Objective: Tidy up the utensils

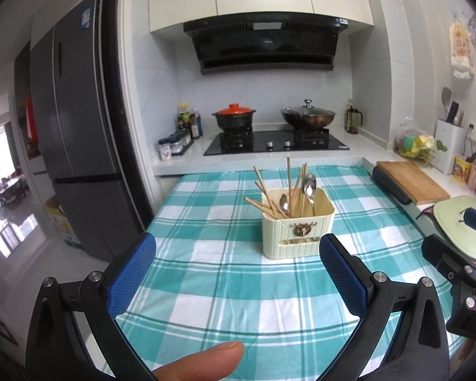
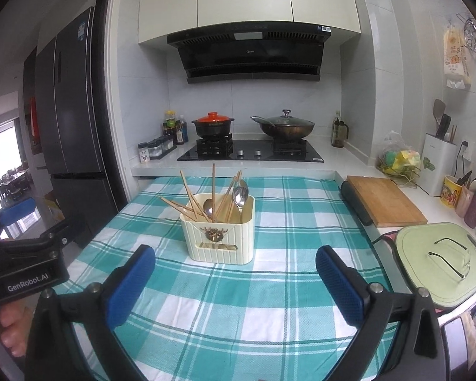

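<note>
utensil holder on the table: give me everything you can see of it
The utensil holder is a cream, plastic-looking box with rounded corners and ribbed walls. Its front carries a gold ornament above a slot with gold trim. It stands upright on the teal checked tablecloth, ahead of both tongs, which touch nothing. Inside, wooden chopsticks lean in all directions, some splaying far out to the left, and two metal spoons stand bowl up. Any inner dividers are hidden.

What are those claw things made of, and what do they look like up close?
Each is a hand-held tool, not a robot arm. The left gripper and right gripper both have black plastic frames with silver bolts, ending in two flat fingers faced with bright blue, finely dimpled pads. The left one's black body carries white "GenRobot.AI" lettering. Bare fingers show; no cables are visible.
</note>
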`<state>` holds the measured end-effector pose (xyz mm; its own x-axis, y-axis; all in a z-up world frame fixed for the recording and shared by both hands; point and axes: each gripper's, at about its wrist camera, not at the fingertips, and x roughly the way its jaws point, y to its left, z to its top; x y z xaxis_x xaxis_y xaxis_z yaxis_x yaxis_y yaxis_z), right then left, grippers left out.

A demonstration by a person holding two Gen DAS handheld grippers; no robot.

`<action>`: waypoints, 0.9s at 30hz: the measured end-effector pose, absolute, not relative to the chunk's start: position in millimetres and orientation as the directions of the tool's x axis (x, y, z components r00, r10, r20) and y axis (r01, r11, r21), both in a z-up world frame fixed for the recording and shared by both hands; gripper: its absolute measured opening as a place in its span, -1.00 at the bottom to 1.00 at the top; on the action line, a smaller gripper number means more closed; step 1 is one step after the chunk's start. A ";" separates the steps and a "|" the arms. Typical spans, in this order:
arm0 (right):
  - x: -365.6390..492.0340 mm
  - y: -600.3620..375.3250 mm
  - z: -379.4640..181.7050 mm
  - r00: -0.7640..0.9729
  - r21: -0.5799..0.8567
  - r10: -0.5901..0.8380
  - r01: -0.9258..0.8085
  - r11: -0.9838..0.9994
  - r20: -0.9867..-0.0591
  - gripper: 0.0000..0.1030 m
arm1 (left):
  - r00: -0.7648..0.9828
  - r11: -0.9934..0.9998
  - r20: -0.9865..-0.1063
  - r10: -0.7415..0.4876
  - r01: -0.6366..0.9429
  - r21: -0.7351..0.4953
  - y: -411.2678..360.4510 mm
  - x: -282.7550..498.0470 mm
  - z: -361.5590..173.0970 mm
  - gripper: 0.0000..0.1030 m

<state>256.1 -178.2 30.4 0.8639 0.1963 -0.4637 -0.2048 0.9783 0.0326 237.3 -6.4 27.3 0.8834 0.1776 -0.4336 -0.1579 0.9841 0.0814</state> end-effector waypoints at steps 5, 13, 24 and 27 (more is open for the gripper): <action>244.5 -168.8 38.8 0.871 0.018 0.213 -0.229 0.973 -0.443 1.00 | 0.883 0.985 -0.435 0.173 -0.156 0.075 -4.7 234.6 29.6 0.99; 238.5 -165.7 41.3 0.879 -0.012 0.196 -0.224 0.975 -0.435 1.00 | 0.882 0.985 -0.438 0.173 -0.158 0.069 -3.5 235.0 30.1 0.99; 237.3 -163.3 39.7 0.877 -0.014 0.204 -0.233 0.972 -0.435 1.00 | 0.877 0.984 -0.447 0.176 -0.162 0.069 -4.2 236.3 28.4 0.99; 237.2 -163.0 39.5 0.876 -0.012 0.201 -0.230 0.973 -0.437 1.00 | 0.876 0.984 -0.449 0.175 -0.161 0.070 -3.1 237.4 27.5 0.99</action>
